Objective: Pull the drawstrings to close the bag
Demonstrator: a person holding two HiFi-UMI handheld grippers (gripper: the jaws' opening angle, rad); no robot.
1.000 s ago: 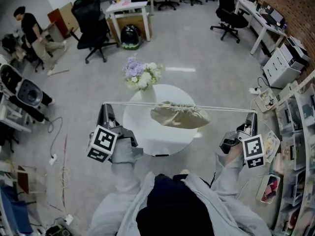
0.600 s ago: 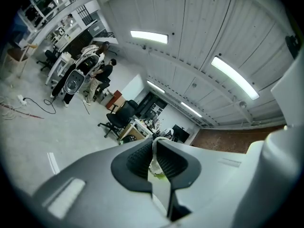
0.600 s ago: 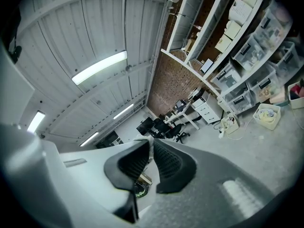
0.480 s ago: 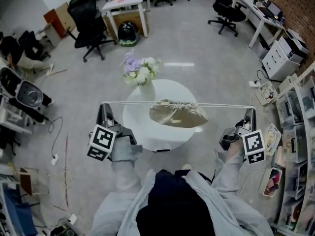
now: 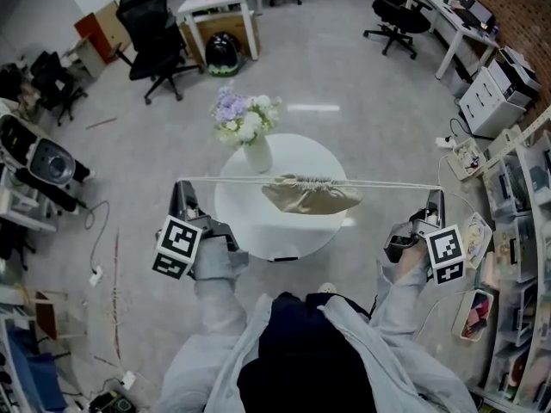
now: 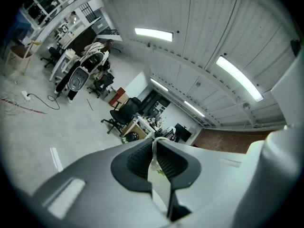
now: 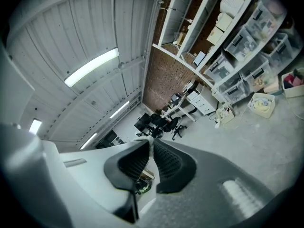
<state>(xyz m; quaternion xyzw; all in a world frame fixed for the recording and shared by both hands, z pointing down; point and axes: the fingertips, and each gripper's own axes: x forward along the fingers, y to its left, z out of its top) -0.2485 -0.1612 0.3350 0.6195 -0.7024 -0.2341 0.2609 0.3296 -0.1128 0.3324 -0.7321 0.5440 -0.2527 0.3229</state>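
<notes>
Head view: the bag [image 5: 312, 196] lies midway between the two claws, over the round white surface [image 5: 258, 231]; whether it touches I cannot tell. Its gathered mouth sits on a drawstring [image 5: 232, 180] running taut, side to side, from the left claw [image 5: 182, 188] to the right claw [image 5: 438, 196], each about equally far out. Left gripper view: the left claw [image 6: 154, 146] is pressed together on the drawstring. Right gripper view: the right claw [image 7: 151, 148] likewise pinches its end. Further tightening would mean pulling outward along that line.
</notes>
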